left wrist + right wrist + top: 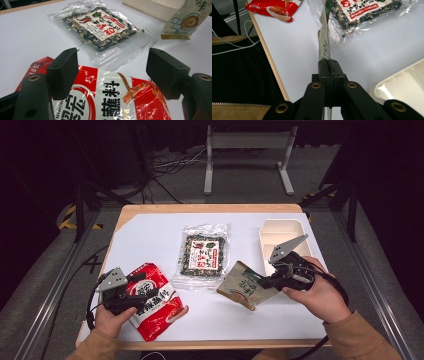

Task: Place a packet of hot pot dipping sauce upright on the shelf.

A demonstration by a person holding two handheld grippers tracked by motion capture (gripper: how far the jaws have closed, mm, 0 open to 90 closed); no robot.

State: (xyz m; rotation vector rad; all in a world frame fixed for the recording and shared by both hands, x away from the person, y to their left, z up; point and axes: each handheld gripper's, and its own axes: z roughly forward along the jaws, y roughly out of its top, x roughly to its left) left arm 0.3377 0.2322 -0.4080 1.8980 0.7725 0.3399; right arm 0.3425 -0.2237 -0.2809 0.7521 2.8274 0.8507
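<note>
**Two grippers, three packets on white table**

Left gripper [131,292] sits low at near-left, jaws apart over red noodle packet [152,301], not gripping it. Clear seaweed bag [201,255] lies flat mid-table, just beyond. Tan pouch [243,285] next, tilted, near edge lifted, right gripper [264,281] jaws clamped tight on its edge. Cream tray [280,227] at far right of table [150,235], behind right hand [320,296].

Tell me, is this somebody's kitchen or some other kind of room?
Probably not a kitchen: it looks like a lab or studio for recording tasks. The table is covered in plain white, metal frame rails stand beside it, and loose cables run over a grey floor in a dark room.
</note>
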